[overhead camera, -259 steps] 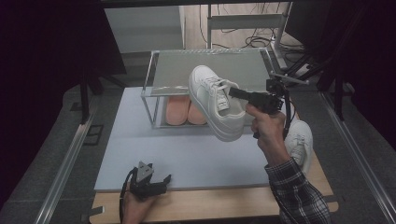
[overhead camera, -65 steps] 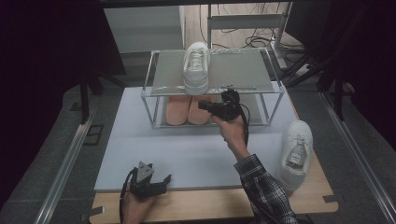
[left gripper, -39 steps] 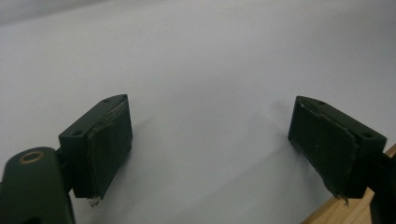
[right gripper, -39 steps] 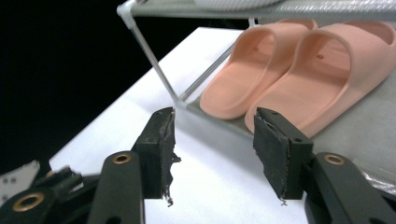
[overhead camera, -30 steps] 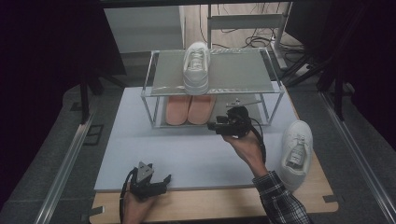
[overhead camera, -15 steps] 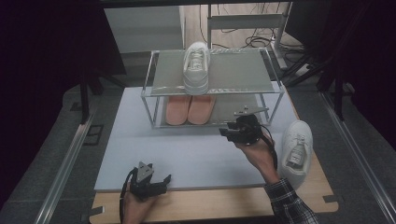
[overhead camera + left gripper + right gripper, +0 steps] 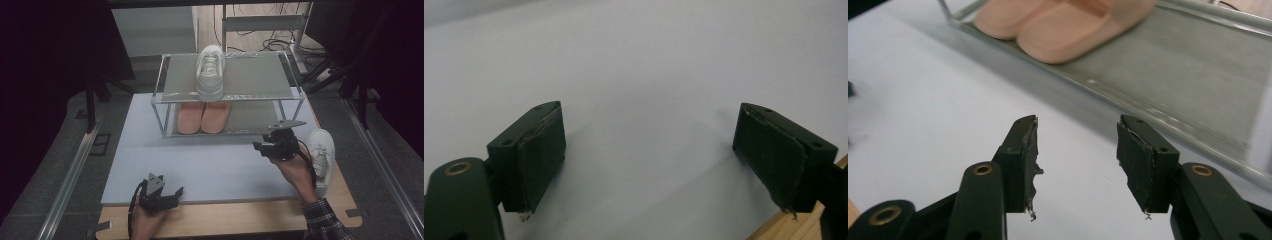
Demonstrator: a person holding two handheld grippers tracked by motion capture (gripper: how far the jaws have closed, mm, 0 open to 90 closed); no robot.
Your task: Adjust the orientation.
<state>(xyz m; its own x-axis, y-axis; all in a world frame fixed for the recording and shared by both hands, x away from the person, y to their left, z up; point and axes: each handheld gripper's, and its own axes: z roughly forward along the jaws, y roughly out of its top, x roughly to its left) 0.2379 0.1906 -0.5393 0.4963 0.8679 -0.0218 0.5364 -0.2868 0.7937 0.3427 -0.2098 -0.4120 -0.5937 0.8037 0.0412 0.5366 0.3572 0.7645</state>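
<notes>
One white sneaker (image 7: 210,72) stands on the top shelf of the metal rack (image 7: 165,95). Its mate (image 7: 321,155) lies on the table at the right, beside the hand that holds my right gripper (image 7: 259,146). That gripper hovers in front of the rack's right end and points left. Its jaws have just been opening, and in the right gripper view nothing is between my right gripper's (image 7: 1078,127) pads. My left gripper (image 7: 175,192) rests at the table's front edge. In the left gripper view my left gripper (image 7: 649,135) is wide open over the bare mat.
A pair of pink slippers (image 7: 202,117) (image 7: 1063,20) sits on the rack's lower shelf (image 7: 1198,65). A pale mat (image 7: 210,165) covers the wooden table (image 7: 240,220). Metal rails run along both sides, and cables lie on the floor behind the rack.
My right gripper has drawn back from the rack toward the front right, closer to the sneaker on the table. The left gripper has stayed put.
</notes>
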